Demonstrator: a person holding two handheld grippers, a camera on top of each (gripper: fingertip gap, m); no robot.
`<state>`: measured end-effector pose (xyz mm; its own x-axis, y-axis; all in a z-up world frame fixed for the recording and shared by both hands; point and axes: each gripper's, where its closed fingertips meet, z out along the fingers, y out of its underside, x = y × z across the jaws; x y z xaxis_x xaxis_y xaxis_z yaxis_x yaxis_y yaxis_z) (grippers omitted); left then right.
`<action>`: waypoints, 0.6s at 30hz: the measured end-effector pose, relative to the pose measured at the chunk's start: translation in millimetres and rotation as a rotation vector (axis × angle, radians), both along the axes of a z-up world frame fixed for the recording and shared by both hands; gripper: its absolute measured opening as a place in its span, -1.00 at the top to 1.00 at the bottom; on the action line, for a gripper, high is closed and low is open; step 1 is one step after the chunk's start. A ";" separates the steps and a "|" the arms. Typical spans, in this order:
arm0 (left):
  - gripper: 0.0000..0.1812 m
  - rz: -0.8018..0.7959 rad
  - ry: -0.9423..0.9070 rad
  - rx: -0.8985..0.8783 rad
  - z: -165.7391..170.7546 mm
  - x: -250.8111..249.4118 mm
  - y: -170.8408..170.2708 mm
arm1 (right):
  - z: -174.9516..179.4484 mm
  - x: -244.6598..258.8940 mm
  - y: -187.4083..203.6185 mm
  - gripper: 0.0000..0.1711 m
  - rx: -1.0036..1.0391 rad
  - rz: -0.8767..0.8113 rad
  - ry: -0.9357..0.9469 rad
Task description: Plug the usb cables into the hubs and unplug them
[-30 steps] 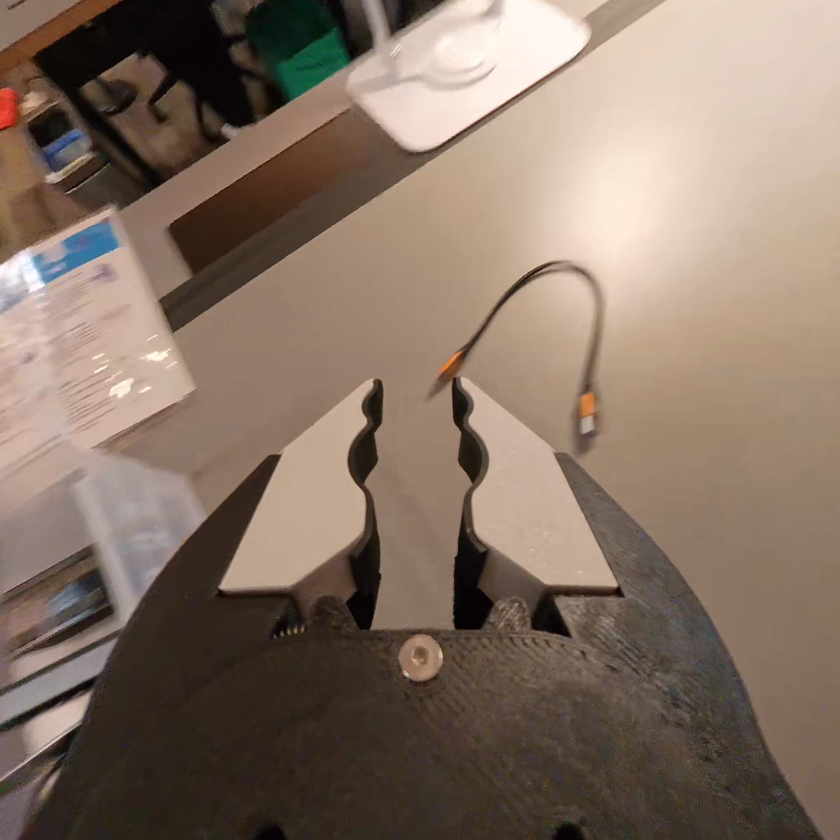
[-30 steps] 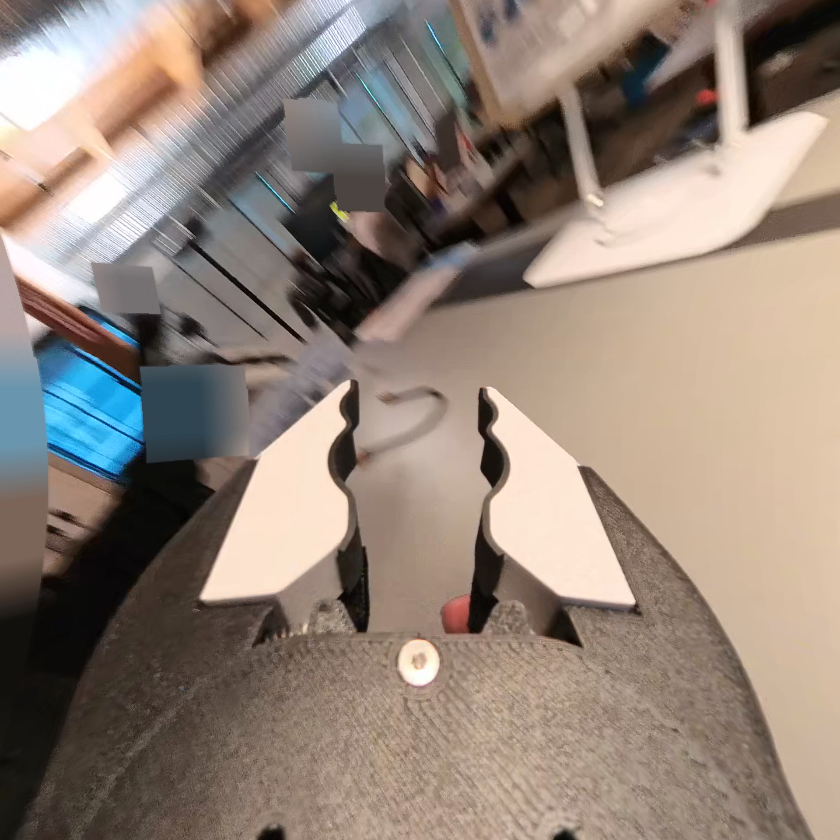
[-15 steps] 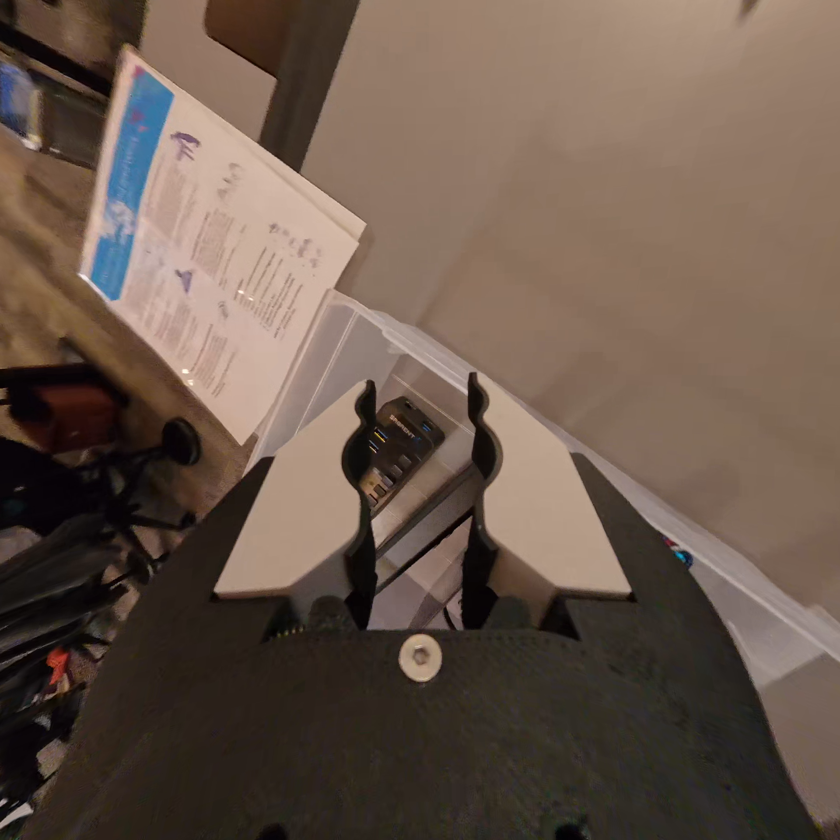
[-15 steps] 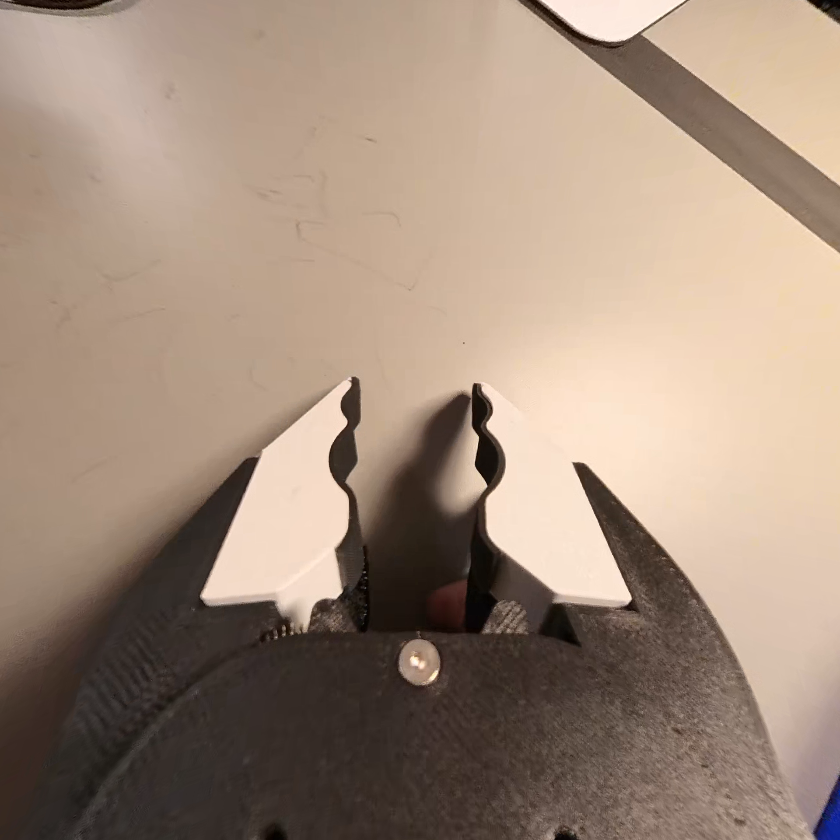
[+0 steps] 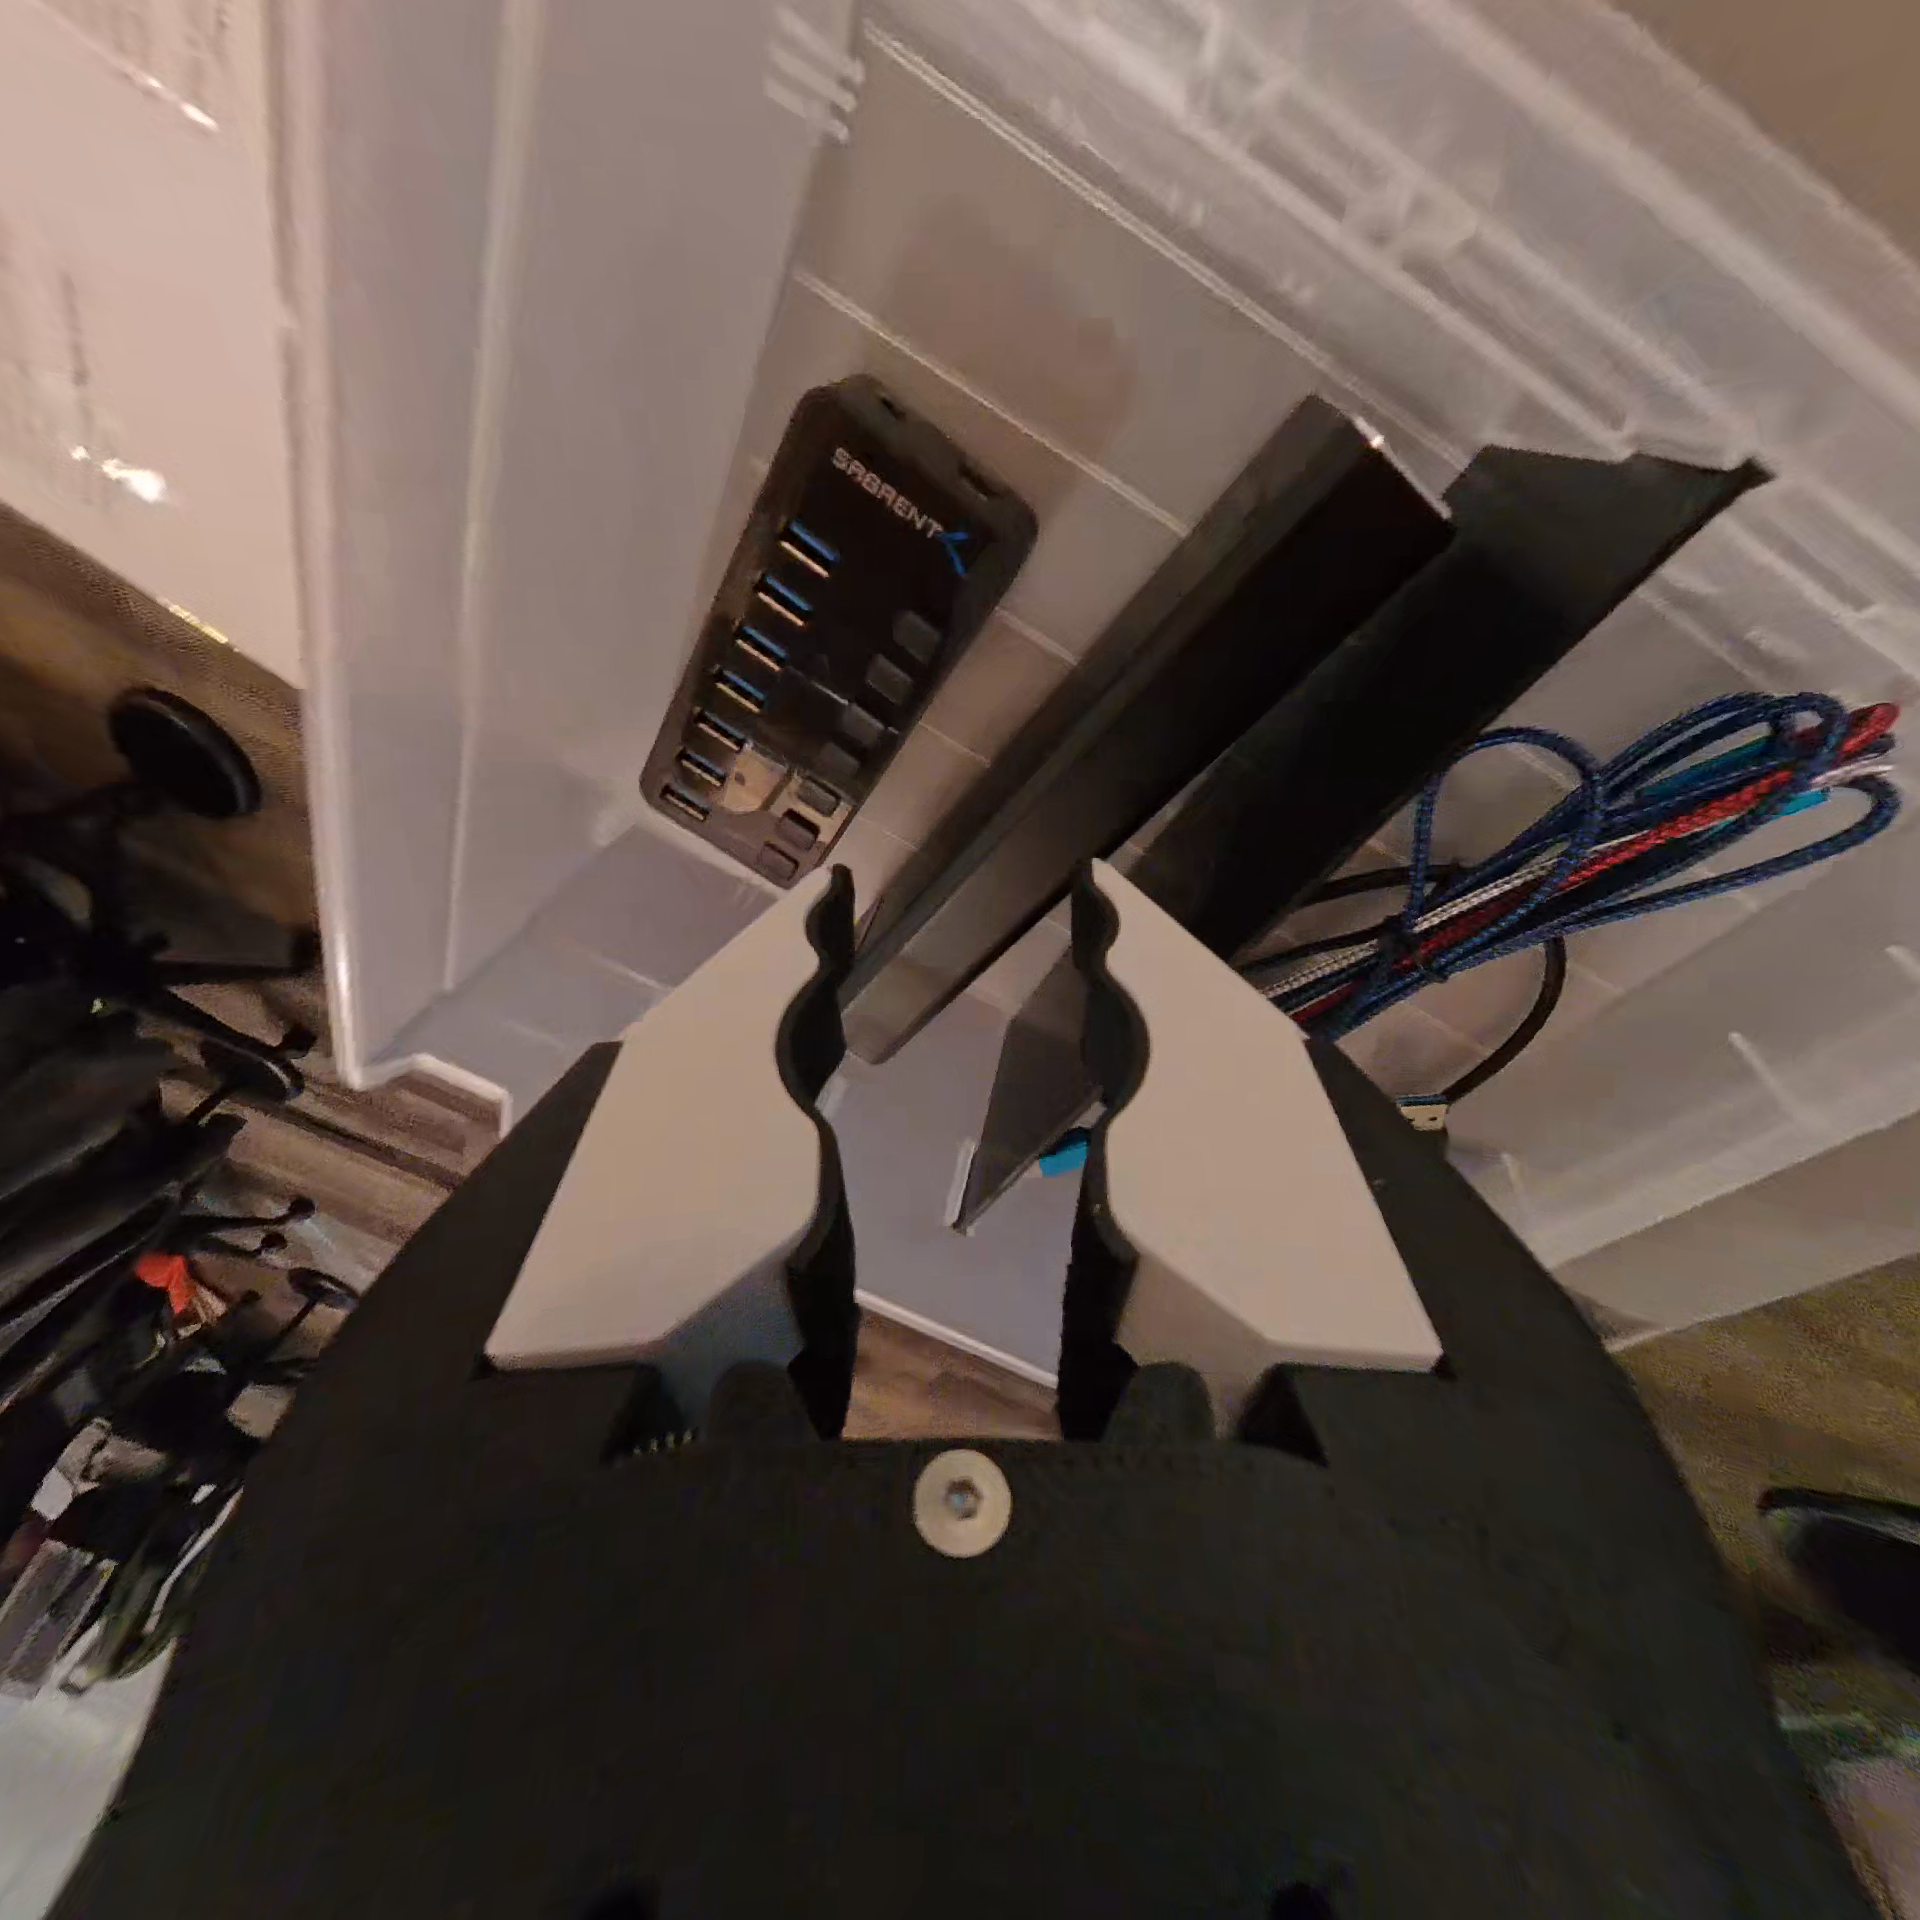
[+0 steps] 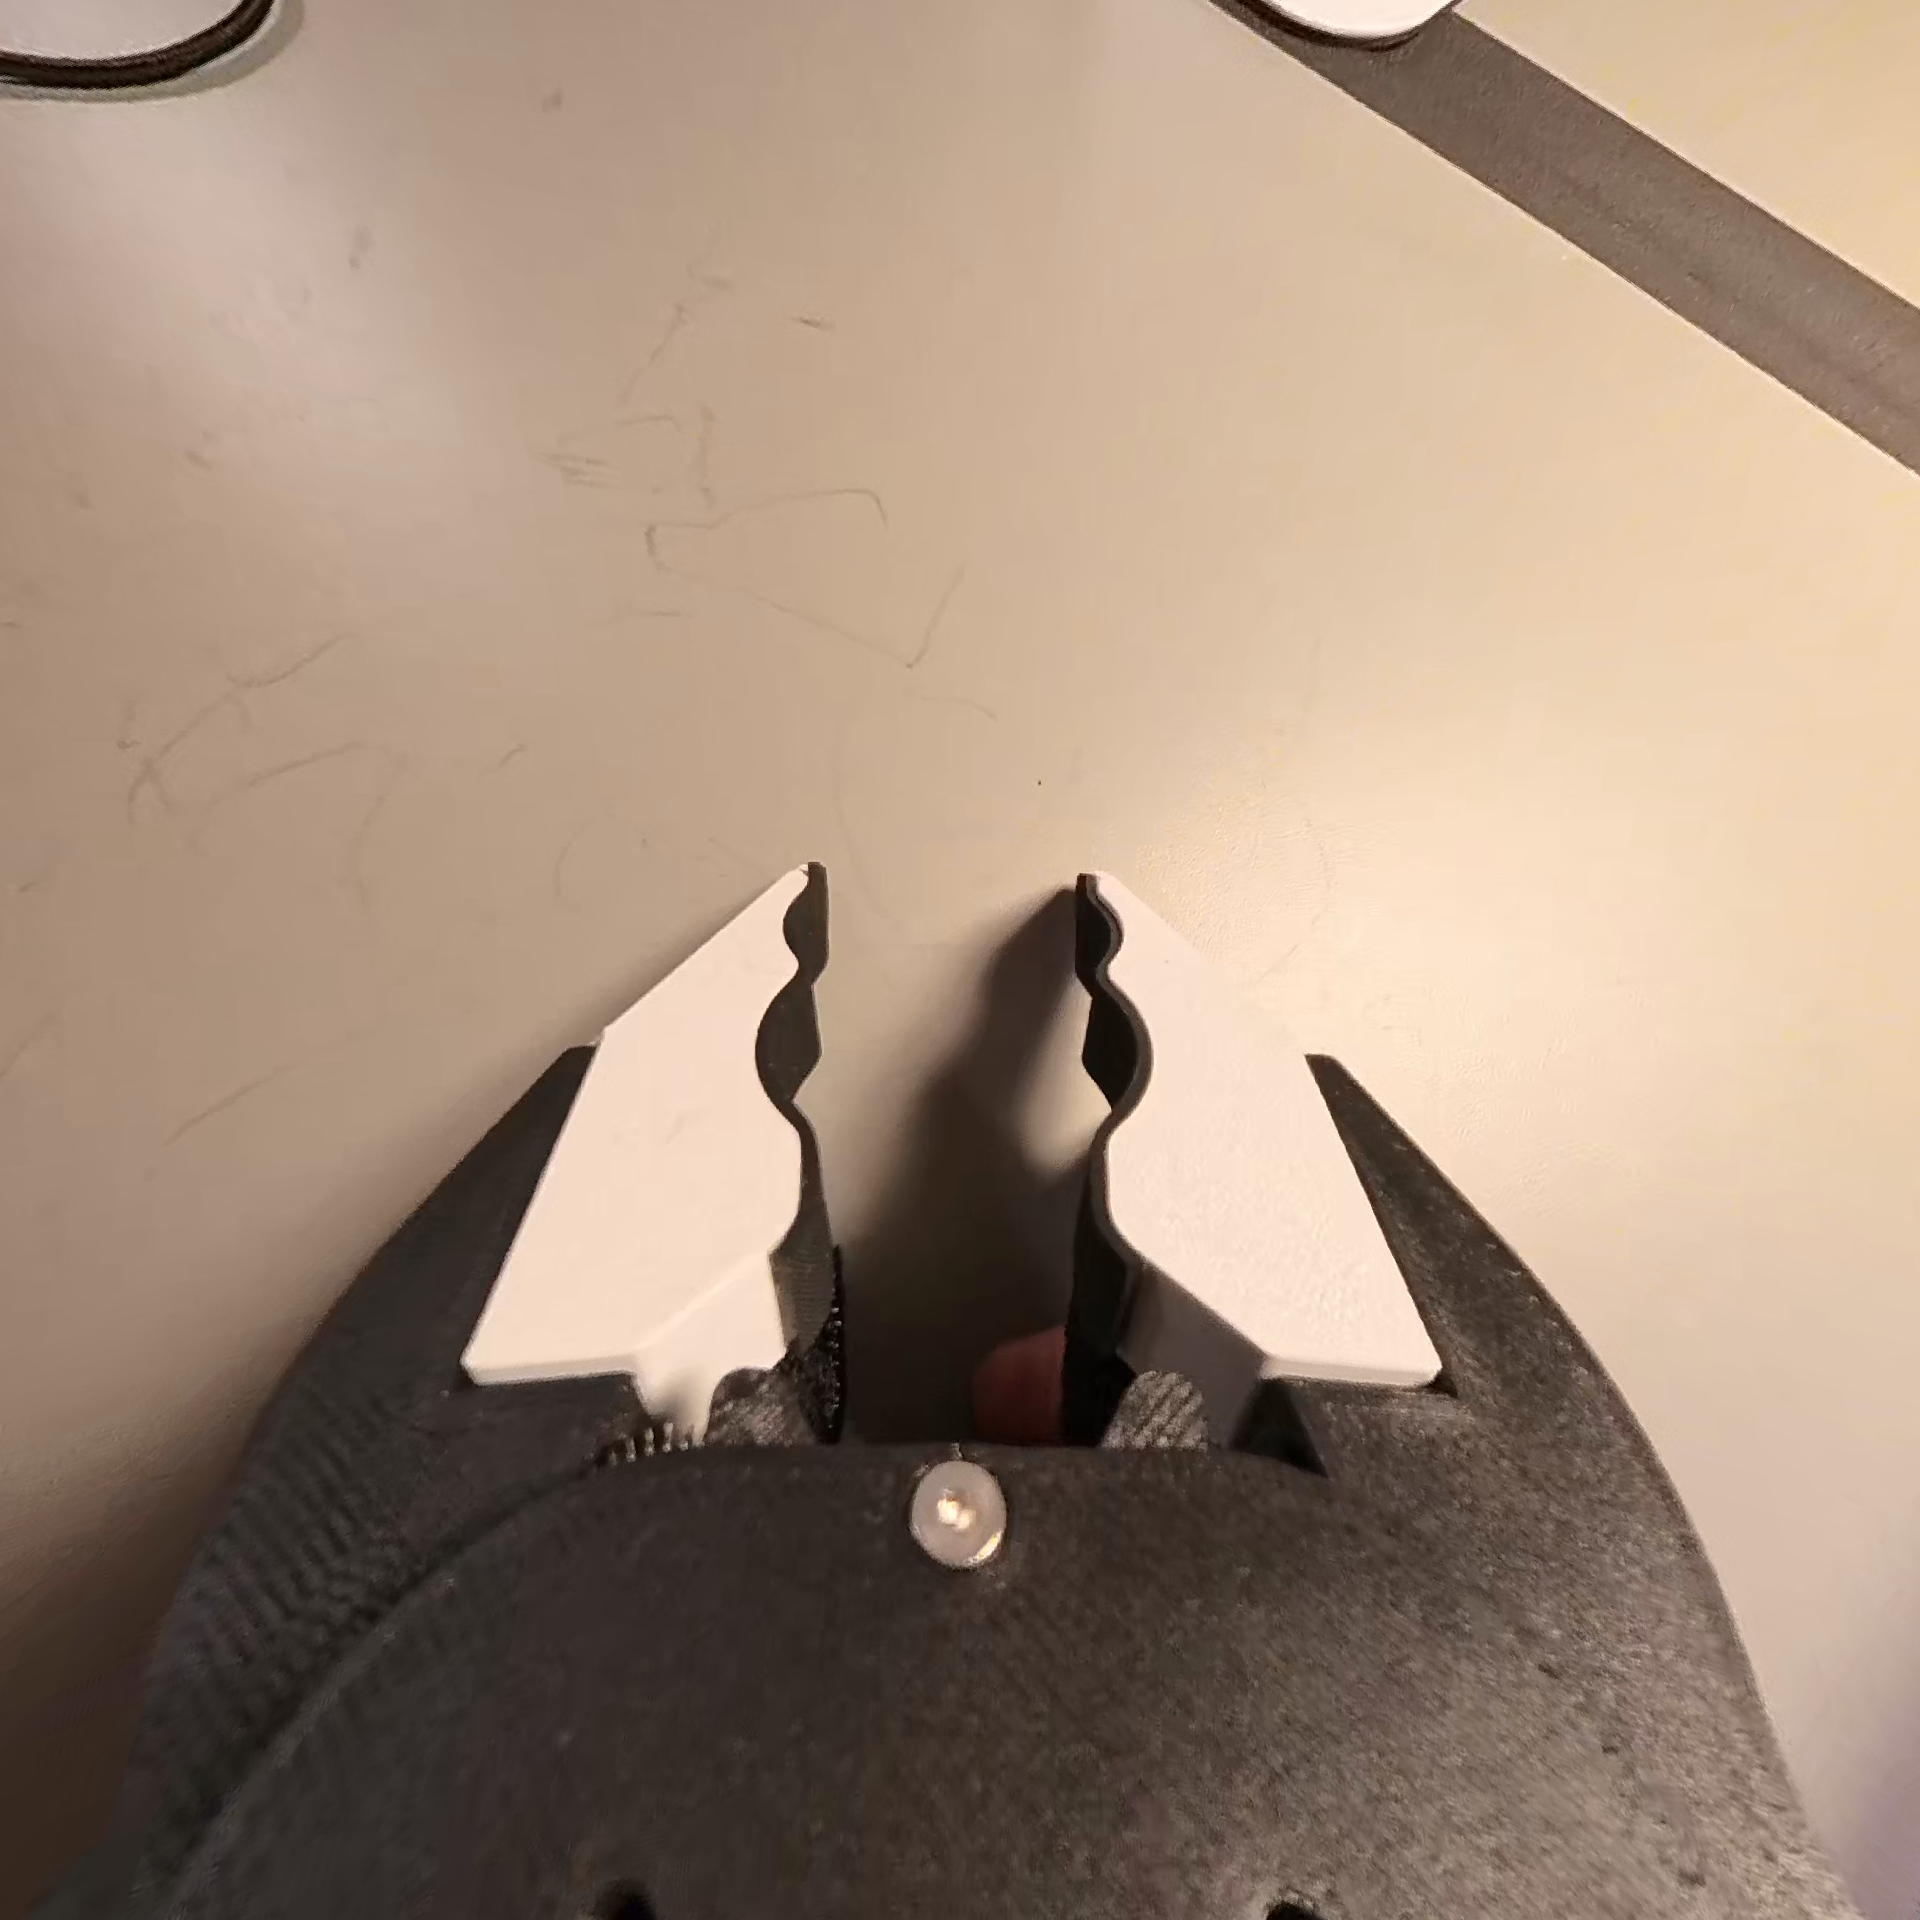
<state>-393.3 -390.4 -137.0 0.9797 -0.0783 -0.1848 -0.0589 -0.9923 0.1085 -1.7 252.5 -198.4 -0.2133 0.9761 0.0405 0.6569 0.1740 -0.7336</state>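
- Reaching down into a clear plastic bin (image 5: 1351, 312), the left claw (image 5: 956, 914) hangs above its contents with fingers spread and nothing between them, probably so it can pick out a hub for the plugging work.
- The black USB hub (image 5: 842, 644) lies flat on the bin floor just ahead of the left fingertips: a long rounded slab with a column of blue-tongued ports down one side and a column of square buttons beside them, no cable plugged in.
- Two dark flat slabs (image 5: 1195, 707) lean next to the hub; they may be further hubs seen edge-on, but the angle is too poor to be sure.
- A bundle of braided USB cables (image 5: 1662, 821), blue, red and white, is looped together at the right of the bin, apart from the hub.
- The right claw (image 6: 951, 883) hovers low over the bare, scuffed beige bench (image 6: 1351, 623), fingers apart and empty, seemingly waiting its turn.
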 end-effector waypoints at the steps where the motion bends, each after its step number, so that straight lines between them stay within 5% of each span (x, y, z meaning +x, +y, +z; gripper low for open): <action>1: 0.50 -0.015 -0.011 -0.034 -5.8 -0.4 -2.1 | 0.0 -0.3 0.4 0.44 -0.004 -0.003 -0.001; 18: 0.48 -0.122 -0.201 -0.329 -43.0 16.5 -6.6 | -0.3 -1.7 2.2 0.46 -0.008 -0.018 -0.003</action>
<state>-376.7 -397.0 -180.0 0.9736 -0.2193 0.0635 -0.2264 -0.8911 0.3932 -3.4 254.7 -198.8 -0.1963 0.9800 0.0316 0.6622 0.1563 -0.7328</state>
